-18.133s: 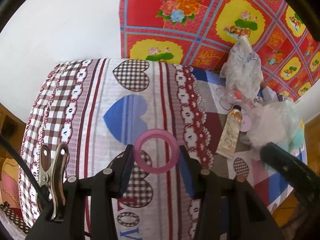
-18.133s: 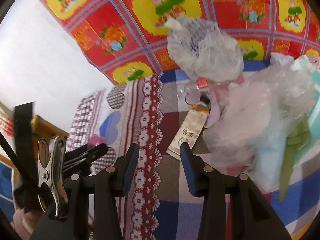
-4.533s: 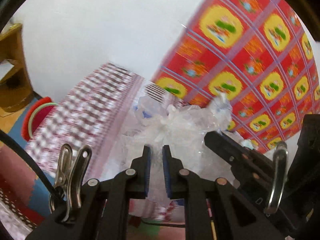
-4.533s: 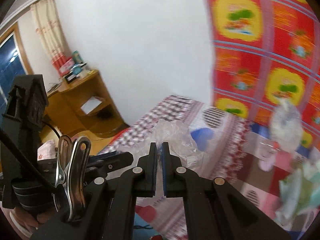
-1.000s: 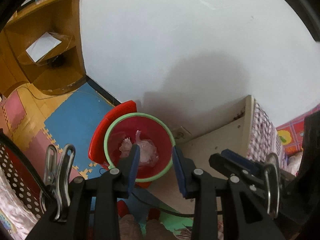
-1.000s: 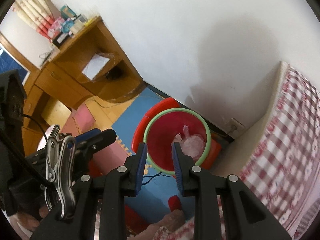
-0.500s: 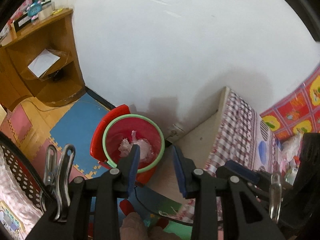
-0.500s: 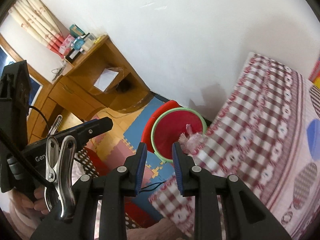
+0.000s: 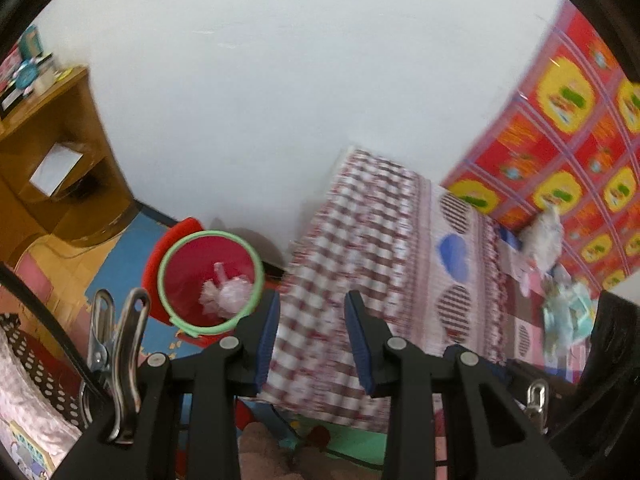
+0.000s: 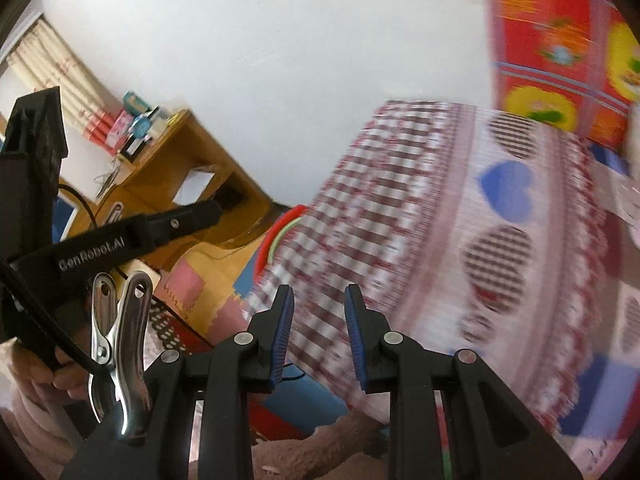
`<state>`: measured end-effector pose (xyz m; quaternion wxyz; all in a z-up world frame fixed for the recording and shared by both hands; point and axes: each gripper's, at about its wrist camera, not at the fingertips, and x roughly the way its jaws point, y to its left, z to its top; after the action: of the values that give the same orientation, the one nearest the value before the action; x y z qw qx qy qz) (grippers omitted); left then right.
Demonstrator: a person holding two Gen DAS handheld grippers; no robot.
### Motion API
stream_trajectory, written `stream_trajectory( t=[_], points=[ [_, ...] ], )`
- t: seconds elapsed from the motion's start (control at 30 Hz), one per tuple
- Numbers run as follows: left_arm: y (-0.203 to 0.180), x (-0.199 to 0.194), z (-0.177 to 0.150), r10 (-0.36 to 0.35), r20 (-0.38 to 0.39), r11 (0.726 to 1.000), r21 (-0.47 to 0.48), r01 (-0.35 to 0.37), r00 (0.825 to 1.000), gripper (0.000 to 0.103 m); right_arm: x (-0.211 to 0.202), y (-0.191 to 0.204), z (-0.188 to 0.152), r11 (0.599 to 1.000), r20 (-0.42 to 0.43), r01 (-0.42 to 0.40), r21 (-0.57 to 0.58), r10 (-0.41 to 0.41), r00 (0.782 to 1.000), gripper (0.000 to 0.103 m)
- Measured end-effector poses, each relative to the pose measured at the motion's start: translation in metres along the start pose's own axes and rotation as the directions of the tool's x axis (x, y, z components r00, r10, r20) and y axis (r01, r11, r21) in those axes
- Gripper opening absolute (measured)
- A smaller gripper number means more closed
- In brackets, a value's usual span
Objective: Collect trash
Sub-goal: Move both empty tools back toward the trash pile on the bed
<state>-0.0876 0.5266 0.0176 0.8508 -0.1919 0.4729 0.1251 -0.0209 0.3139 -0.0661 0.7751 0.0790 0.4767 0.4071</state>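
A red trash bin (image 9: 188, 264) with a green rim stands on the floor by the table's left end, with a crumpled clear plastic bag (image 9: 224, 294) inside. In the right wrist view only a sliver of the bin (image 10: 280, 226) shows behind the tablecloth. My left gripper (image 9: 310, 340) is open and empty above the table's near corner. My right gripper (image 10: 318, 336) is open and empty over the same end. More trash lies at the table's far right: a white crumpled bag (image 9: 544, 240) and pale plastic wrappers (image 9: 566, 312).
The table wears a checked and heart-patterned cloth (image 9: 400, 248). A red and yellow floral cloth (image 9: 568, 140) hangs on the wall behind it. A wooden shelf unit (image 9: 48, 168) stands at the left. Foam mats (image 9: 108, 268) cover the floor.
Both grippers have swung right and up, away from the bin and back toward the table. The bin has slid left in both views, and the tabletop fills more of each.
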Motion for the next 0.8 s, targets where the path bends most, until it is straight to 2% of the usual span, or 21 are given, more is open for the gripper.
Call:
stream_trajectory(
  t=[0.27,0.47,0.8],
  points=[
    [-0.087,0.002,-0.018,-0.059,-0.007,0.996,0.066,0.059,0.998,0.035,-0.059,-0.068,-0.030,0.996,0.053,0.064,0.070,-0.068,0.996,0.028],
    [-0.147,0.011,-0.020,-0.096,-0.034,0.986,0.132,0.100,0.995,0.035,-0.092,-0.109,-0.034,0.985,0.098,0.104,0.135,-0.118,0.988,0.029],
    [-0.221,0.037,-0.003,-0.157,-0.074,0.948,0.268,0.172,0.985,0.035,-0.128,-0.175,-0.016,0.941,0.182,0.202,0.273,-0.257,0.949,0.033]
  ],
)
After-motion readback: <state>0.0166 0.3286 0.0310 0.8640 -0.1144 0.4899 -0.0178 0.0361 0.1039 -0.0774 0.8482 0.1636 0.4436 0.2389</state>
